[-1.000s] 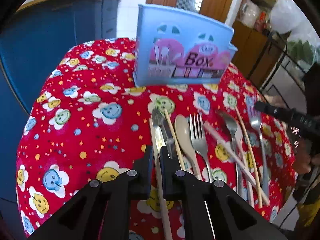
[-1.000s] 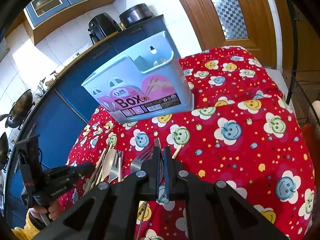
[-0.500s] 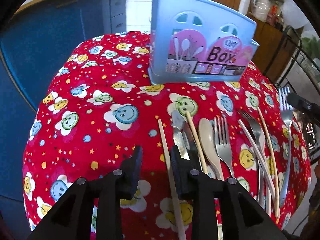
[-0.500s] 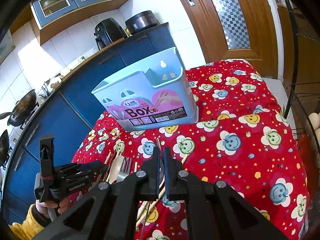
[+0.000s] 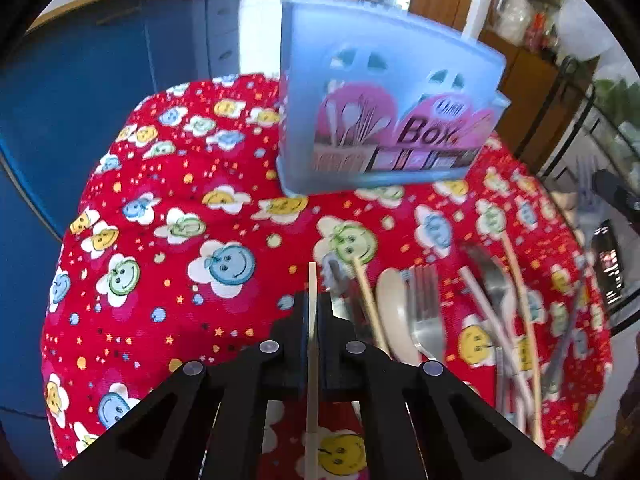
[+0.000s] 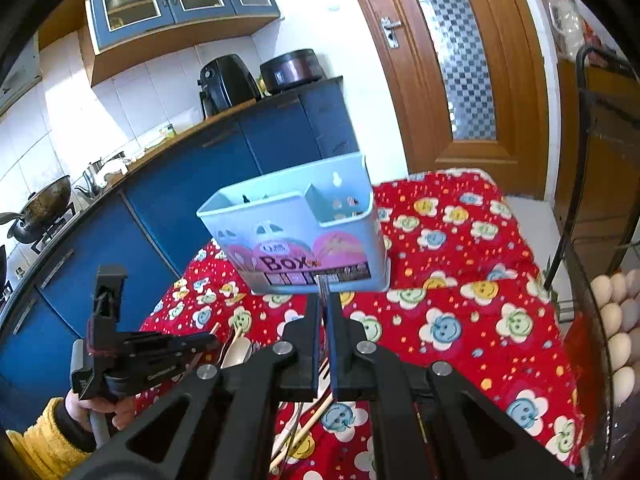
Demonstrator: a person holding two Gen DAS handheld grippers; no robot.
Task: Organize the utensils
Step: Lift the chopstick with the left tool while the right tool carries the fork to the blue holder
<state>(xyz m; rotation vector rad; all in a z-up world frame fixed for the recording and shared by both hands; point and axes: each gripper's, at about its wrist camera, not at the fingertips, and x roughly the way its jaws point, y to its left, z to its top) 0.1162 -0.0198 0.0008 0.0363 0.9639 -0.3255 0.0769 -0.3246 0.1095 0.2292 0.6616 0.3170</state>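
A blue utensil box (image 5: 384, 108) stands at the far side of the red smiley-print table (image 5: 168, 208); it also shows in the right wrist view (image 6: 304, 236). My left gripper (image 5: 313, 312) is shut on a pale wooden chopstick (image 5: 312, 360) that sticks out ahead of the fingers. Beside it lie a wooden spoon (image 5: 394, 312), a steel fork (image 5: 426, 308) and more chopsticks (image 5: 520, 320). My right gripper (image 6: 325, 312) is shut on a steel fork (image 6: 323, 284), tines forward, raised in front of the box.
Blue kitchen cabinets (image 5: 80, 80) stand left of the table. A wooden door (image 6: 472, 60) is behind it. A wire rack with eggs (image 6: 616, 320) stands at the table's right edge. The left gripper (image 6: 152, 356) shows low at left in the right wrist view.
My left gripper opened, then shut on the leftmost chopstick. My right gripper has risen with the fork, higher above the table and facing the box.
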